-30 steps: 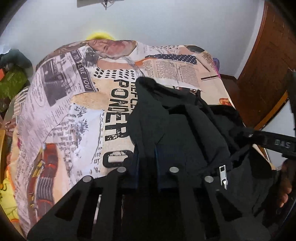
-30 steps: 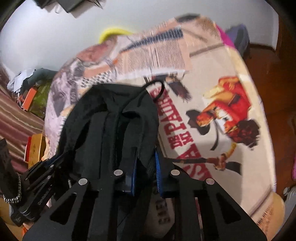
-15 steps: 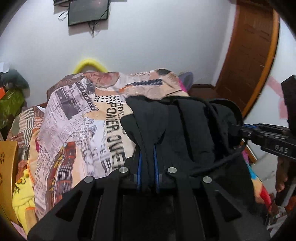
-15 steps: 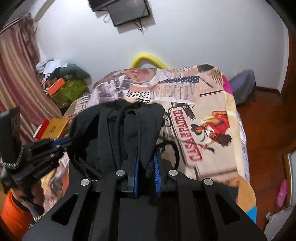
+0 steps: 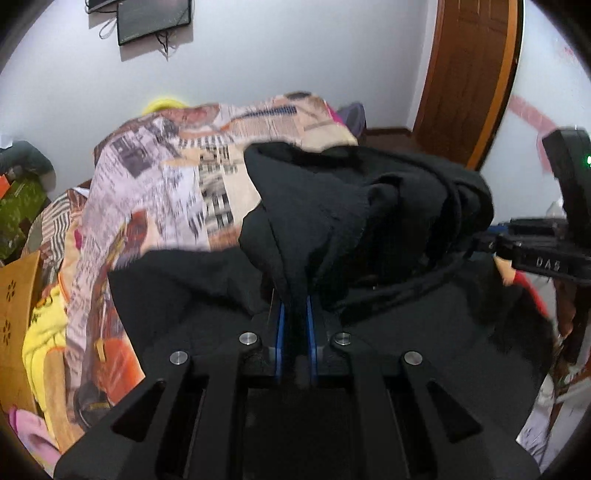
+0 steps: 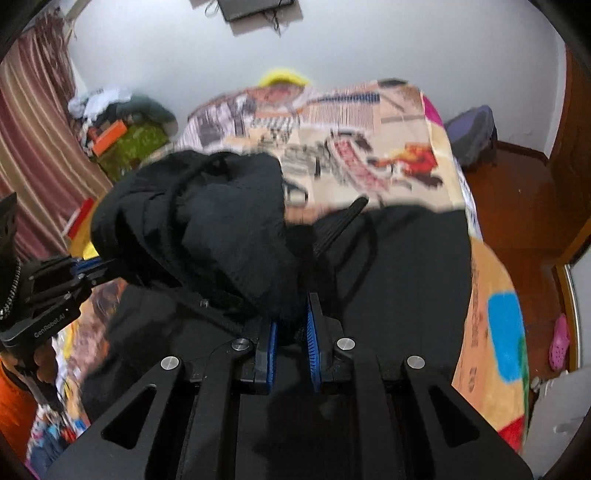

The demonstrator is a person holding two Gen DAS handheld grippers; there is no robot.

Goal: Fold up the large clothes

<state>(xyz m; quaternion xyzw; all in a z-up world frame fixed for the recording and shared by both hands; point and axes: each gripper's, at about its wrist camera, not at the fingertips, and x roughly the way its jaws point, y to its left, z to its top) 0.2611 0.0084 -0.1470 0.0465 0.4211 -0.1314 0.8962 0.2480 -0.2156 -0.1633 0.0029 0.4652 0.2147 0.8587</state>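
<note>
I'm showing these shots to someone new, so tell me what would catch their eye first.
First, the black garment, bunched and lifted in the middle of both views, pinched in the left gripper and the right gripper, both shut on its cloth. Behind it spreads the bedcover with its loud newspaper-and-poster print, running toward the far white wall. A dark screen hangs high on that wall.
</note>
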